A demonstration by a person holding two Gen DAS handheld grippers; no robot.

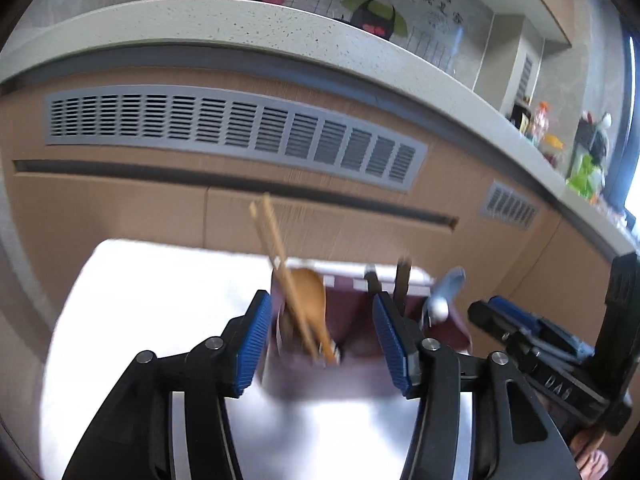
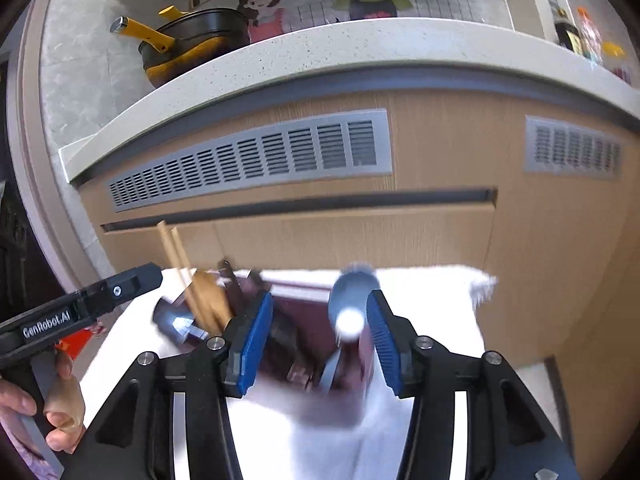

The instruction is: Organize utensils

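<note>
Dark maroon utensil holder [image 1: 348,320] stands on a white-covered table [image 1: 140,300], close against the wood-grain cabinet front [image 1: 120,200]. It appears divided into compartments, though blur hides the exact partitions.

Contents, left to right in the left wrist view: a pair of wooden chopsticks [image 1: 272,240] leaning out, tips well above the rim; a wooden spoon [image 1: 312,300] beside them, touching or nearly so; two dark handles [image 1: 402,280] further right; a pale blue spoon [image 1: 444,292] at the right end, bowl up with a bright glare spot.

Handling judgement: the chopsticks are light, stiff and thin, likely to roll or pivot if pinched at one end, so a grip near mid-length seems safest. The wooden spoon is light and not slippery; take the handle. The blue spoon looks glossy, possibly ceramic or plastic, so it may slip and may chip; pinch its neck below the bowl. The holder is probably light and could tip if a utensil is dragged sideways.

Left gripper [image 1: 320,344]: jaws spread wide, nothing between them, holder straight ahead.

Right gripper [image 2: 318,340]: jaws spread, flanking the blue spoon [image 2: 352,304]; whether the pads [image 2: 380,340] touch it cannot be told through the blur, and no pinch shows.

Above: speckled countertop [image 2: 320,52], yellow-handled pan [image 2: 192,40], gray vent grille [image 1: 240,132].
</note>
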